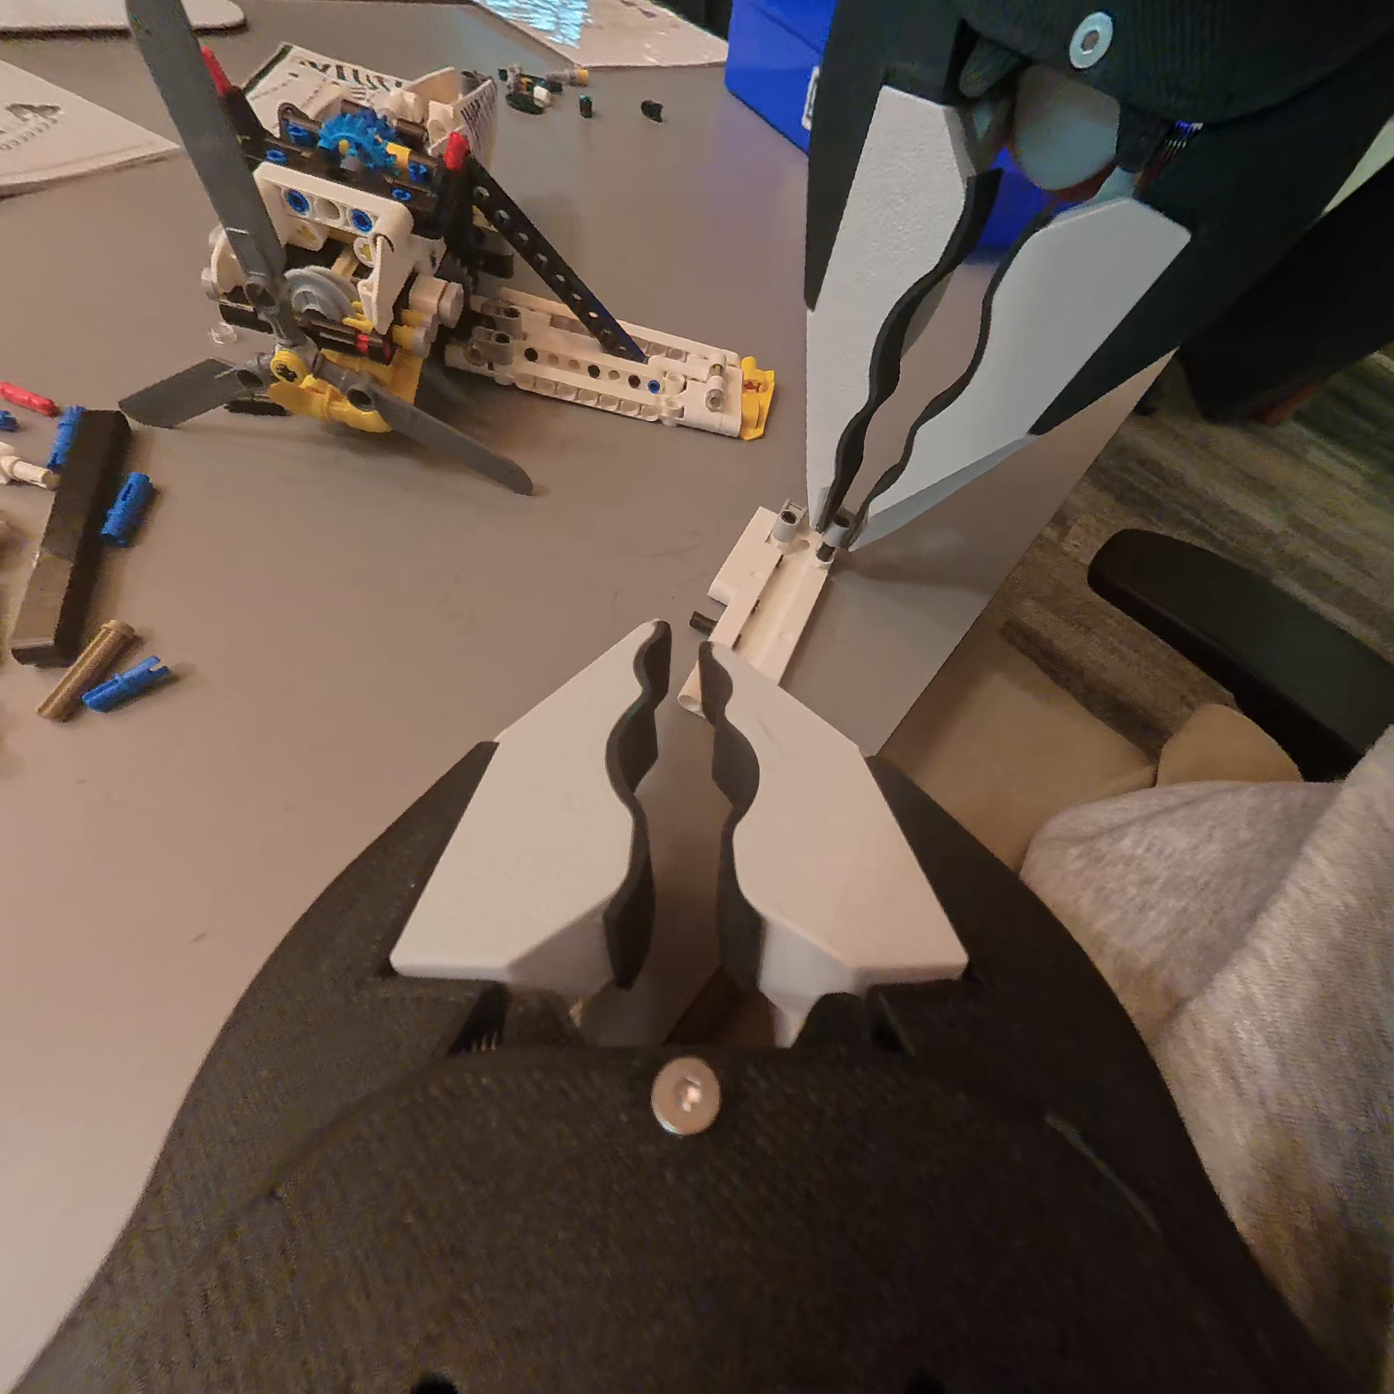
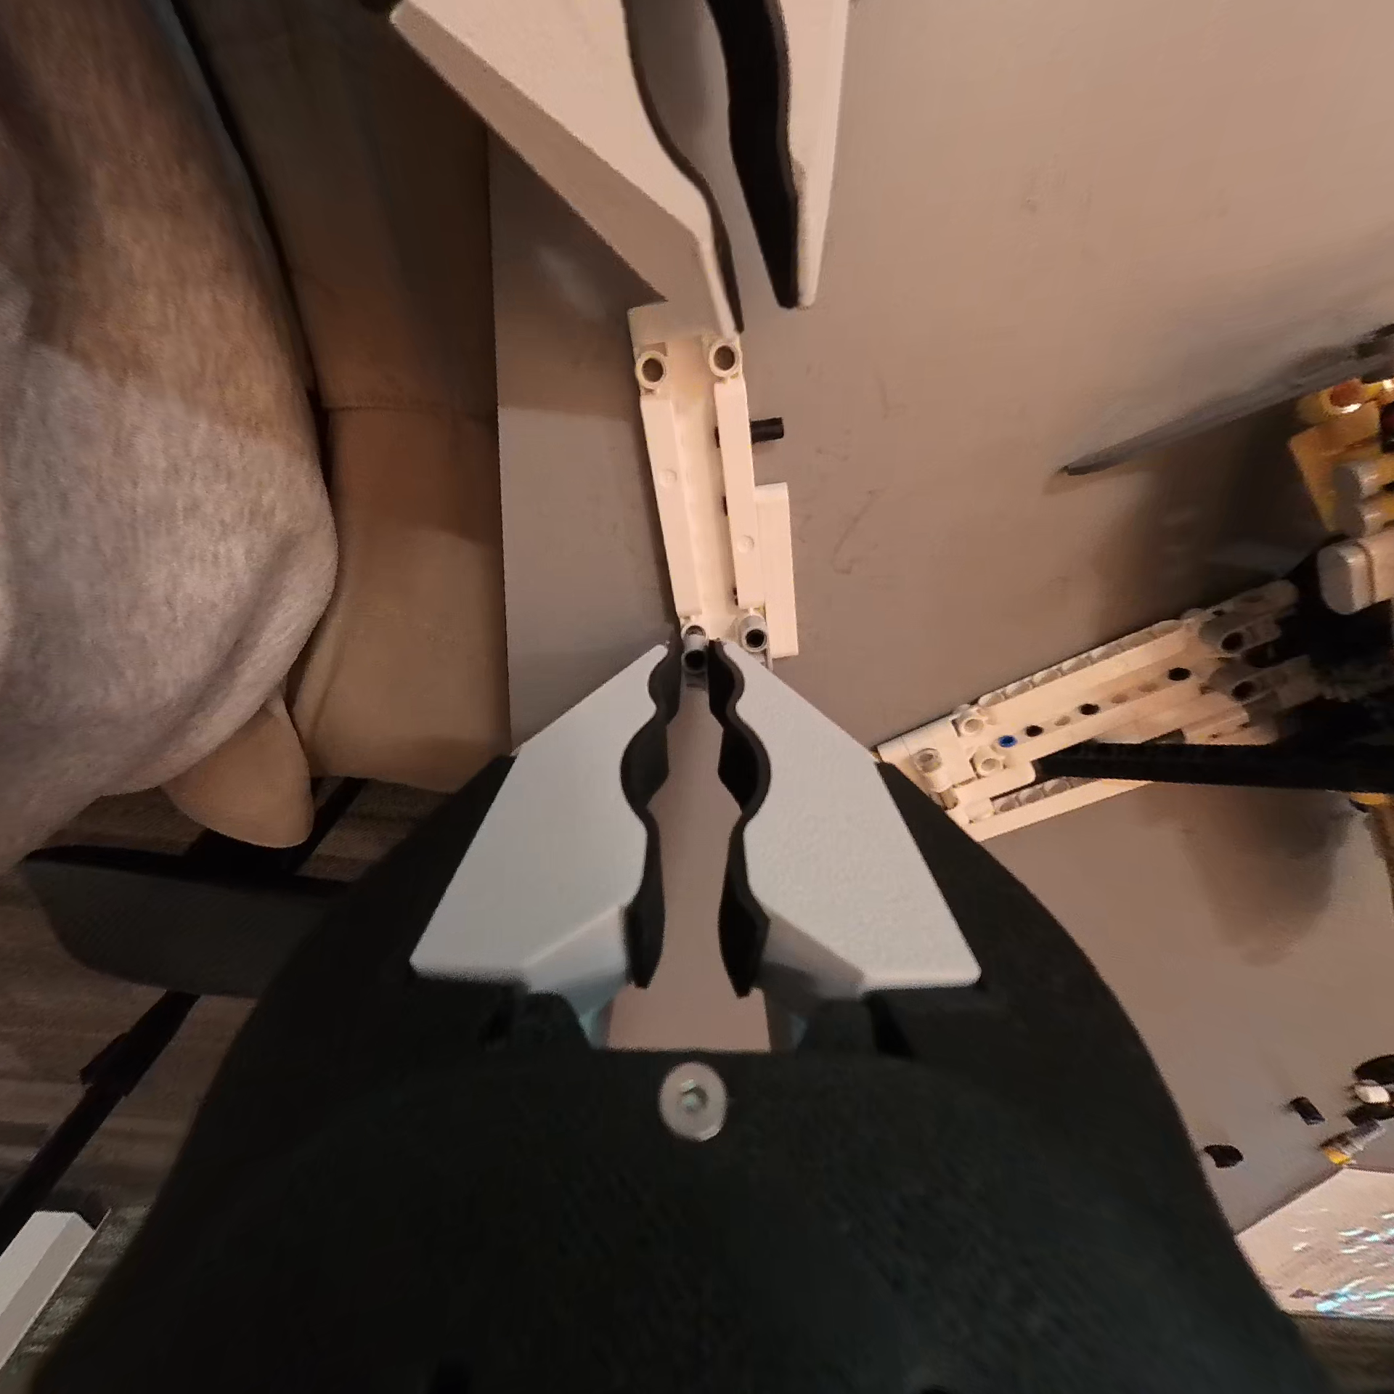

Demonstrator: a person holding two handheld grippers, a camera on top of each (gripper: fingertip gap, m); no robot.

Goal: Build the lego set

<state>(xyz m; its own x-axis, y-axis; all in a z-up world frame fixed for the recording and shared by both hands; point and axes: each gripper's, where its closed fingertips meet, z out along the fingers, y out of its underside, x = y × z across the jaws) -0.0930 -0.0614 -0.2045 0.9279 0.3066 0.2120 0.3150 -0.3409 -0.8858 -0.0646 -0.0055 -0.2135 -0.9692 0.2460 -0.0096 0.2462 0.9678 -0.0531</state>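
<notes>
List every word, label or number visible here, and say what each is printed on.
Booklet behind the plane model: bold print, partly hidden, not quoted.
Paper sheet, far left: faint print, too blurred.
Printed sheet, top: too small.
Blue box: white label, cut off by the right claw.
Nothing readable on the bricks.

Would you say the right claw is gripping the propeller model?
No, the right claw pinches a small grey pin at the white beam assembly's end.
</notes>
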